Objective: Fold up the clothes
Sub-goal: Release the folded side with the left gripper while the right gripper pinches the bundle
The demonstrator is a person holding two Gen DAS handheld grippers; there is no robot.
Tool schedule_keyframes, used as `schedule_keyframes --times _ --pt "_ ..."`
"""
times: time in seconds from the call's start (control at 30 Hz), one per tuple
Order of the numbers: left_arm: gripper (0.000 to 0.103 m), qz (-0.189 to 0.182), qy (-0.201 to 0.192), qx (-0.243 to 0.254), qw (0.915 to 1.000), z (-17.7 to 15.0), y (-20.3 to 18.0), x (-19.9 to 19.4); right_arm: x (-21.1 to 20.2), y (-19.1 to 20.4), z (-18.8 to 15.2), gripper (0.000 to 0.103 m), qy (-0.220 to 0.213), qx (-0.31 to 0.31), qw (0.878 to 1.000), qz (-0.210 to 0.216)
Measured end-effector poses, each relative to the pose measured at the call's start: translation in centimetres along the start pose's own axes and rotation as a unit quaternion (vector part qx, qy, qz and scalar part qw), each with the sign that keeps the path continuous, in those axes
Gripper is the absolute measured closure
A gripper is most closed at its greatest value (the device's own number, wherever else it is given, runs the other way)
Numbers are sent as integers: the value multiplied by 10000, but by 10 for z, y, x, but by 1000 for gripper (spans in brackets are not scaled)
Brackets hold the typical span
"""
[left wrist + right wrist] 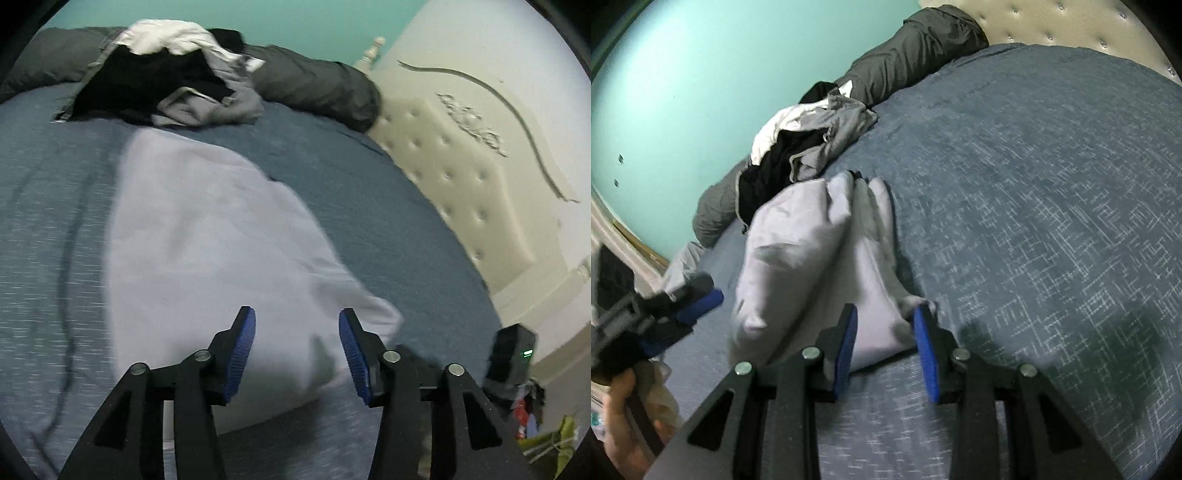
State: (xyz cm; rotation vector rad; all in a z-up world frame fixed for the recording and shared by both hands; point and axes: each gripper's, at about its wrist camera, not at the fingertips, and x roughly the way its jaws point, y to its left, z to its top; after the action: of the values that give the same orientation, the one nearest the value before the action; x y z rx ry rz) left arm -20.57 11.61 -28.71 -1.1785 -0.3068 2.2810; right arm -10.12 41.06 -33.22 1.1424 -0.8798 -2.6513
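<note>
Left gripper (297, 325) spread wide over pale garment (207, 236), right gripper (886, 319) spread, straddling garment's corner, blue bedspread (1034, 184)

No writing, label, brand or number is showing legibly in either view. Nothing readable is appearing on the clothes or bedding.

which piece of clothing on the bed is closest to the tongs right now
The pale lavender garment, spread alone on the blue bedspread between both open tongs. The black, grey and white clothes sit heaped farther back, near the wall.
</note>
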Motion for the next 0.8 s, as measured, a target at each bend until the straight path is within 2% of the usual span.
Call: schedule_keyframes --times 0.13,0.2,0.27,0.3,0.4,0.5,0.6,0.7,0.73,0.77,0.8 --pt "49 262 -6 -151 9995 -6 30 -14 -6 14 12 70 7 39 9996 292" --pt "49 343 21 -213 9992 -11 42 -18 -8 29 21 61 48 -130 9993 357" --pt "49 400 68 -253 9989 -14 49 -15 -9 46 30 42 113 -374 9987 334" --pt "47 429 92 -273 9987 -15 52 -14 -6 56 35 41 224 -523 9980 269" --pt "45 457 145 -405 9980 -22 62 -11 14 79 44 41 713 -777 9941 256" --pt "44 450 193 -523 9974 -27 71 -8 36 94 47 41 989 -1108 9888 -129" --pt "44 500 233 -534 9970 -29 76 -6 54 100 45 41 1185 -1267 9846 -223" --pt "44 548 257 -567 9966 -30 83 -7 63 98 43 41 1187 -1348 9834 -273" --pt "44 580 269 -574 9963 -30 85 -7 65 98 42 43 1184 -1390 9827 -306" --pt "44 615 278 -578 9960 -29 86 -7 67 99 41 55 1188 -1444 9817 -350" --pt "44 645 280 -578 9958 -29 88 -7 69 99 41 61 1192 -1498 9807 -393"
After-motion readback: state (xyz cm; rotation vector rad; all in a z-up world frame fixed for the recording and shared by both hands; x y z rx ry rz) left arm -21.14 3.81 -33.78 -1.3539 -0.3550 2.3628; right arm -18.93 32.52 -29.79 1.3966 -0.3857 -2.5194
